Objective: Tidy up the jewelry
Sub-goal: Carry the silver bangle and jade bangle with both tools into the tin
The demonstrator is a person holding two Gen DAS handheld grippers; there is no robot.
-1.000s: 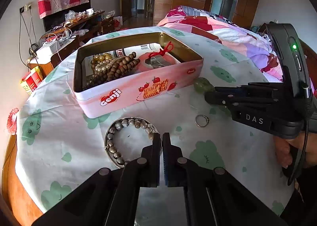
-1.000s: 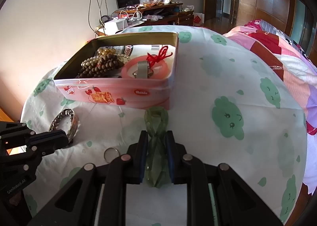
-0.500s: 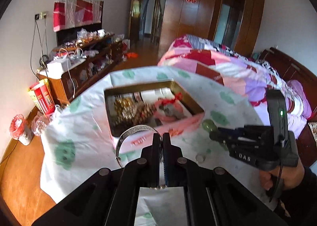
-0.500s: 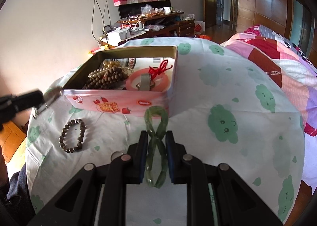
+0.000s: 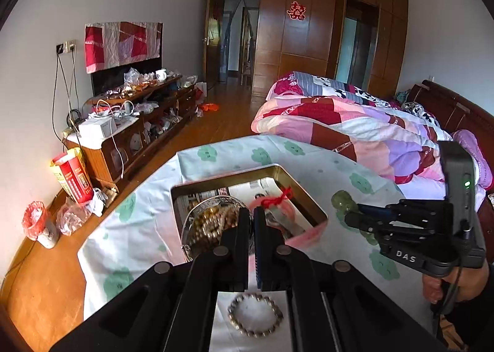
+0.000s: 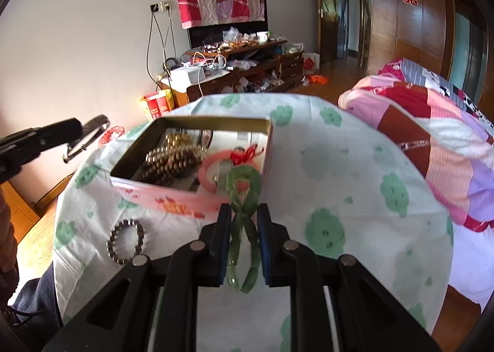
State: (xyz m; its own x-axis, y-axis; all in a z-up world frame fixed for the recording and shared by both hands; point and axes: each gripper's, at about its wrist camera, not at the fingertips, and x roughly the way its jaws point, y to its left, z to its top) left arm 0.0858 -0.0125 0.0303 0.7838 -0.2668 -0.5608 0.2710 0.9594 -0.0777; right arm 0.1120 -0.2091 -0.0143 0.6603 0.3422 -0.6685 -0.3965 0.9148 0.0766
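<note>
The pink biscuit tin (image 6: 185, 194) on the worktop (image 6: 339, 185) already holds part of the jewelry: a heap of brown wooden prayer beads (image 6: 173, 163), some gold-coloured beads behind them, and a pink bangle tied with a red cord (image 6: 216, 166).

Two more pieces are in the air. The right hand-held gripper (image 6: 244, 247) is clamped on a green jade bead bracelet (image 6: 244, 197), which hangs twisted between its fingers just in front of the tin's near wall. The left hand-held gripper (image 5: 250, 244) is fully closed and pinches the rim of a silver bangle (image 5: 197, 222), held above the tin; in the right wrist view the bangle shows off the tin's left side.

Left on the cloth is a dark metallic bead bracelet (image 6: 126, 244), near the tin's front left corner. Any smaller piece nearby would be hidden behind the gripper bodies, so I cannot rule one out.

By my judgement the task is roughly half done: two pieces to drop in, one to fetch.
</note>
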